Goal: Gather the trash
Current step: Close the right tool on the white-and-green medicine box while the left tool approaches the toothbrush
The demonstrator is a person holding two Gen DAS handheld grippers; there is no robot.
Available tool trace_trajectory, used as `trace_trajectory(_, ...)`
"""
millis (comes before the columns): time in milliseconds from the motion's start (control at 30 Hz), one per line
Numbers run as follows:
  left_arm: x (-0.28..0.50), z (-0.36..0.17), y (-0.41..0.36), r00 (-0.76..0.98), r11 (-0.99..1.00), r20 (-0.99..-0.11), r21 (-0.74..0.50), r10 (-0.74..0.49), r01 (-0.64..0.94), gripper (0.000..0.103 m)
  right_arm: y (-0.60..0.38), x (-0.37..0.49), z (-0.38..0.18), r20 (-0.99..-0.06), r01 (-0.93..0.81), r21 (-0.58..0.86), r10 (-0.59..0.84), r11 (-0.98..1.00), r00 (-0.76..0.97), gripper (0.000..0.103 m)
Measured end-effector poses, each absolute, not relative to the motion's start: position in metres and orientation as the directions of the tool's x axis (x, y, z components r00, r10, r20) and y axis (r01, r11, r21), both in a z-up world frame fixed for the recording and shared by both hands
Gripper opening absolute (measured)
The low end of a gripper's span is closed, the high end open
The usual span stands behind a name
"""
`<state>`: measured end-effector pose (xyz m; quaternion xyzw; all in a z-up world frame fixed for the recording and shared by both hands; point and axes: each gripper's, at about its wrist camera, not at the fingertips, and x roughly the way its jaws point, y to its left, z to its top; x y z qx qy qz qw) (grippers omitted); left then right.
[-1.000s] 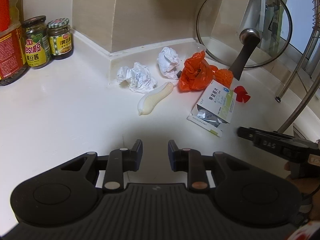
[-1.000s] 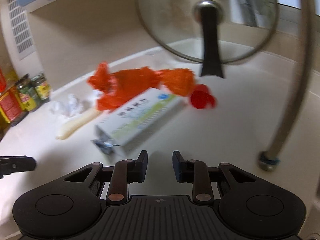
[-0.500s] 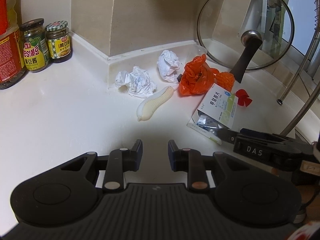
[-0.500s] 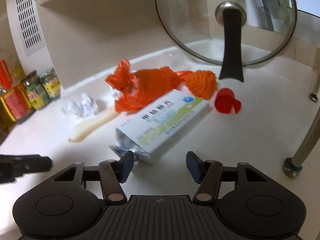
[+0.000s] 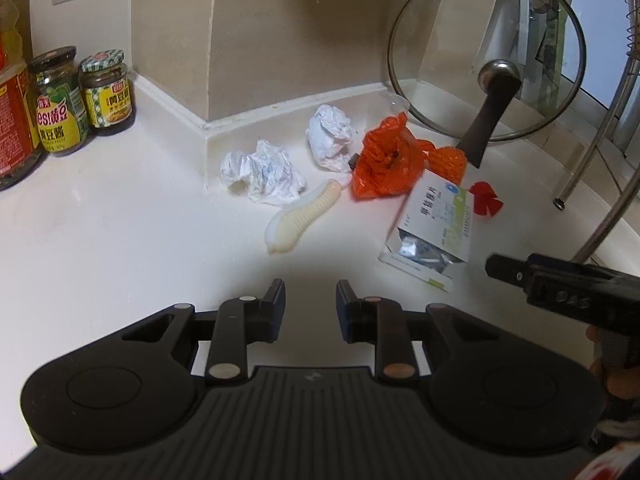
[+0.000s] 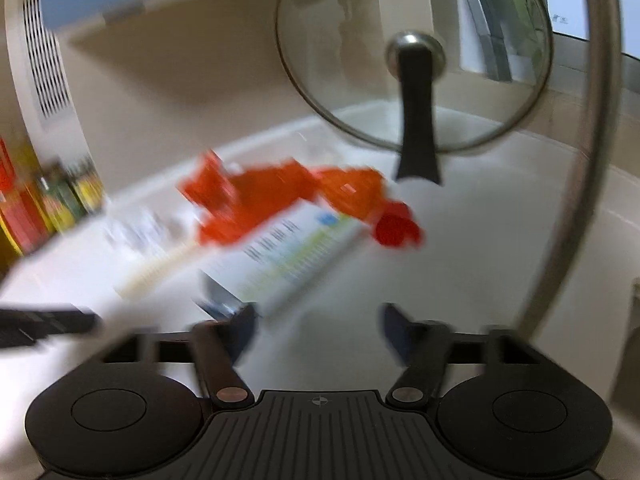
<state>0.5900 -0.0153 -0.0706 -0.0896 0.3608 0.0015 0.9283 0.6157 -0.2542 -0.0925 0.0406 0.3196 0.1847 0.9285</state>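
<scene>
1. White countertop (image 5: 100, 240), glossy, set into a beige tiled corner; vent grille on the wall at upper left.
2. Three jars (image 5: 106, 92) with labels, standing at the far left against the wall.
3. Glass pot lid (image 5: 488, 52), propped upright at the back right, black handle pointing down to the counter; metal rack legs just beside it.
4. Trash, loosely grouped near the wall corner: two crumpled white paper wads (image 5: 264, 172); one cream ribbed wrapper (image 5: 304, 216), long axis running from near-left to far-right; one orange plastic bag (image 5: 386, 164); one small red scrap (image 5: 485, 199).
5. Medicine box (image 5: 438, 216), white and green, lying flat (foil blister pack spilling out of its near, open end); long axis runs near to far, closed end touching the orange bag.
6. Left gripper (image 5: 311, 300): jaws narrowly parted, nothing between them, over bare counter, well short of the trash.
7. Right gripper (image 6: 316, 320): jaws opening wide, pressing on nothing; box's near end just ahead of its left finger (view blurred).
</scene>
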Motion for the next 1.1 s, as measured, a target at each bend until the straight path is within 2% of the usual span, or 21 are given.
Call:
trace_trajectory(133,0.601,-0.067,-0.009,0.755,0.988,-0.655,-0.138,-0.042,-0.065,0.027,-0.214,0.623,-0.086,-0.579,-0.316,0.177,0.359,0.932,0.732,0.085)
trace_trajectory(267,0.611,-0.066,-0.001,0.759,0.989,-0.651,-0.129,-0.028,-0.074,0.028,-0.179,0.638,-0.096,-0.629,-0.253,0.088,0.250,0.964,0.736,0.096)
trace_trajectory(367,0.615,-0.067,0.001,0.760,0.989,-0.650,-0.123,-0.020,-0.079,0.030,-0.172,0.646,-0.103,-0.629,-0.209,0.079,0.211,0.975,0.748,0.100)
trace_trajectory(500,0.622,-0.071,0.000,0.757,0.990,-0.653,-0.121,-0.023,-0.075,0.030,-0.169,0.658,-0.114,-0.641,-0.162,0.037,0.147,0.986,0.753,0.101)
trace_trajectory(567,0.625,-0.074,-0.002,0.753,0.990,-0.658,-0.121,-0.027,-0.069,0.030,-0.174,0.659,-0.116,-0.645,-0.171,0.045,0.160,0.984,0.747,0.100)
trace_trajectory(633,0.629,-0.077,-0.004,0.750,0.992,-0.660,-0.117,-0.035,-0.057,0.030,-0.180,0.657,-0.116,-0.652,-0.197,0.044,0.178,0.979,0.737,0.095)
trace_trajectory(700,0.633,-0.079,-0.007,0.748,0.993,-0.663,-0.108,-0.036,-0.048,0.030,-0.187,0.655,-0.118,-0.661,-0.221,0.047,0.197,0.974,0.724,0.076)
trace_trajectory(733,0.635,-0.080,-0.008,0.746,0.993,-0.664,-0.105,-0.036,-0.045,0.030,-0.193,0.654,-0.118,-0.668,-0.229,0.050,0.203,0.972,0.716,0.073)
trace_trajectory(867,0.642,-0.084,-0.010,0.745,0.996,-0.667,-0.087,-0.030,-0.038,0.030,-0.213,0.646,-0.116,-0.681,-0.237,0.053,0.209,0.970,0.702,0.071)
trace_trajectory(933,0.646,-0.084,-0.011,0.746,0.996,-0.666,-0.082,-0.034,-0.028,0.034,-0.221,0.641,-0.113,-0.672,-0.271,0.062,0.241,0.961,0.700,0.074)
trace_trajectory(1000,0.650,-0.086,-0.013,0.746,0.997,-0.665,-0.071,-0.035,-0.017,0.036,-0.222,0.640,-0.109,-0.653,-0.268,0.049,0.233,0.962,0.721,0.098)
trace_trajectory(1100,0.661,-0.090,-0.018,0.740,0.999,-0.672,-0.041,-0.029,0.002,0.037,-0.218,0.649,-0.107,-0.635,-0.250,0.065,0.233,0.966,0.736,0.098)
